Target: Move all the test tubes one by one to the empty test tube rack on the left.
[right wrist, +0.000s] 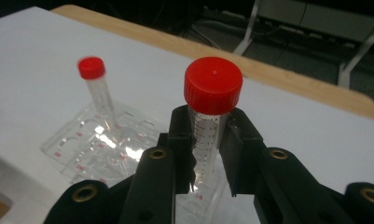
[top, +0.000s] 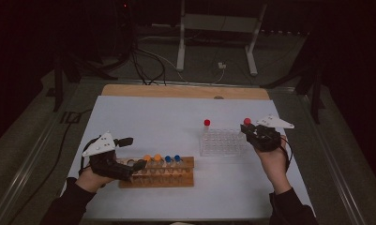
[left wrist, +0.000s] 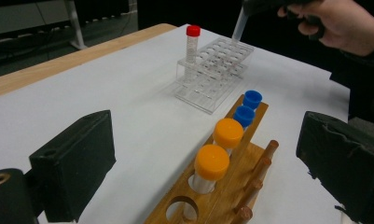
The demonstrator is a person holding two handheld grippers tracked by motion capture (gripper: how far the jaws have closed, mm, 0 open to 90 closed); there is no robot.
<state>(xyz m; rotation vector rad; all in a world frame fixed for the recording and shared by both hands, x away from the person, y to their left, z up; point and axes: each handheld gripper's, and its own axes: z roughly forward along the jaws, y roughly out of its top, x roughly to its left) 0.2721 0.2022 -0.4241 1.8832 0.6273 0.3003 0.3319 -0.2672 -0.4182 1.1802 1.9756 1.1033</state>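
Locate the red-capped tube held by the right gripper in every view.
High view: held red-capped tube, right of centre, above the clear rack.
Left gripper view: its clear tip, top right.
Right gripper view: centre, between the fingers.
Shared landmark: the clear rack.

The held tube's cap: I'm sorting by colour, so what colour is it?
Red cap, clearest in the right gripper view.
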